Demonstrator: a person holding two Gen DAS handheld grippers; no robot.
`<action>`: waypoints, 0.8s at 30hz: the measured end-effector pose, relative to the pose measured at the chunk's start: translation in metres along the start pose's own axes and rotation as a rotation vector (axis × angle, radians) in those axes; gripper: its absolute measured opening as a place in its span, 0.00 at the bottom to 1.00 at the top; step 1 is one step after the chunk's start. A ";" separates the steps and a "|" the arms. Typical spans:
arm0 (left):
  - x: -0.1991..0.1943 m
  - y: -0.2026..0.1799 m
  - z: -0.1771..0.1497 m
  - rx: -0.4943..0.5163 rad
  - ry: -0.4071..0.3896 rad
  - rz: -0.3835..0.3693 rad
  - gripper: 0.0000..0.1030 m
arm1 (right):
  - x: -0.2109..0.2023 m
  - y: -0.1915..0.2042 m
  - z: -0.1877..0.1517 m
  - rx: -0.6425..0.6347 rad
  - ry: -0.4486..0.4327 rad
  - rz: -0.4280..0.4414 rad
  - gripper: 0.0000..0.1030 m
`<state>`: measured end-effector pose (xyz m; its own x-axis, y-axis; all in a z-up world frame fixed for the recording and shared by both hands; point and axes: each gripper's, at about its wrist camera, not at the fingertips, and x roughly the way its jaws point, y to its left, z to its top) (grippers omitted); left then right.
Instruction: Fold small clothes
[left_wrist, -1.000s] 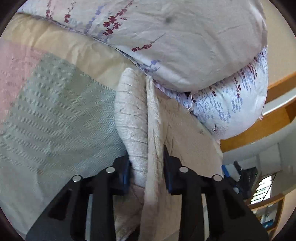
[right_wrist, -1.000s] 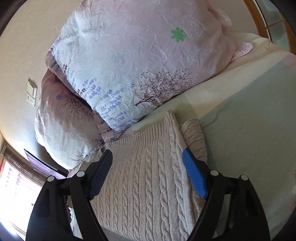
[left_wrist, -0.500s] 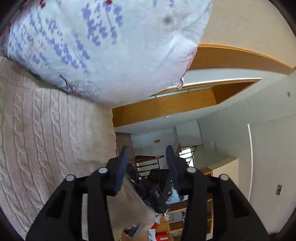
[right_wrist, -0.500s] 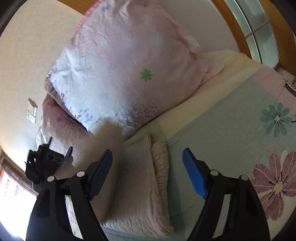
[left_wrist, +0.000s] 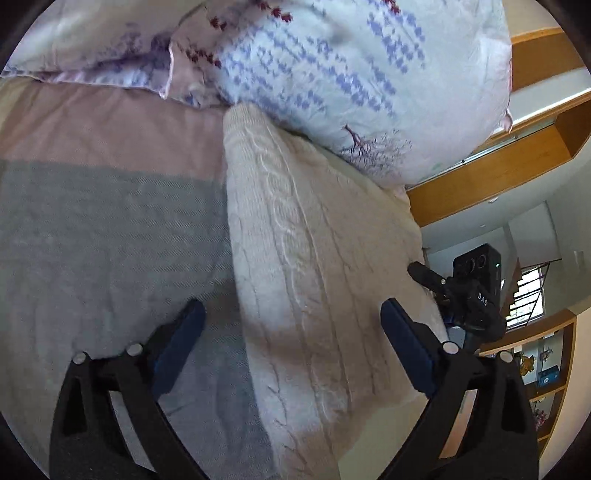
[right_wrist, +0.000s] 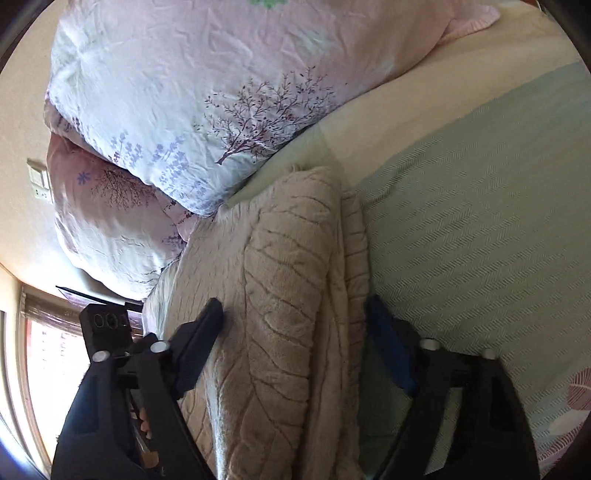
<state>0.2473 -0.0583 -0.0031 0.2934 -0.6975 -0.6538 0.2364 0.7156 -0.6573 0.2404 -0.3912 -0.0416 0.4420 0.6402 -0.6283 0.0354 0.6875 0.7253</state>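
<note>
Pillows (left_wrist: 351, 74) crowd sweater's (left_wrist: 314, 258) far edge — blanket (left_wrist: 110, 240) side open.

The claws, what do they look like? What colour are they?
Each claw is a black plastic frame with two long fingers. The left claw and the right claw have dark blue pads inside the fingers and round silver screws on the black arms. No cables or sleeves show.
</note>
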 end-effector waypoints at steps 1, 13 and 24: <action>0.006 -0.007 0.000 0.033 -0.010 0.001 0.84 | 0.001 -0.001 -0.003 0.010 0.004 0.020 0.52; -0.101 0.022 -0.003 0.115 -0.155 -0.025 0.41 | 0.028 0.092 -0.040 -0.126 0.041 0.266 0.31; -0.183 0.020 -0.052 0.274 -0.378 0.451 0.97 | 0.004 0.137 -0.096 -0.284 -0.112 0.071 0.49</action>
<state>0.1506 0.0814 0.0837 0.7132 -0.3003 -0.6334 0.2270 0.9539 -0.1965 0.1613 -0.2618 0.0288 0.5314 0.6587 -0.5326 -0.2438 0.7211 0.6485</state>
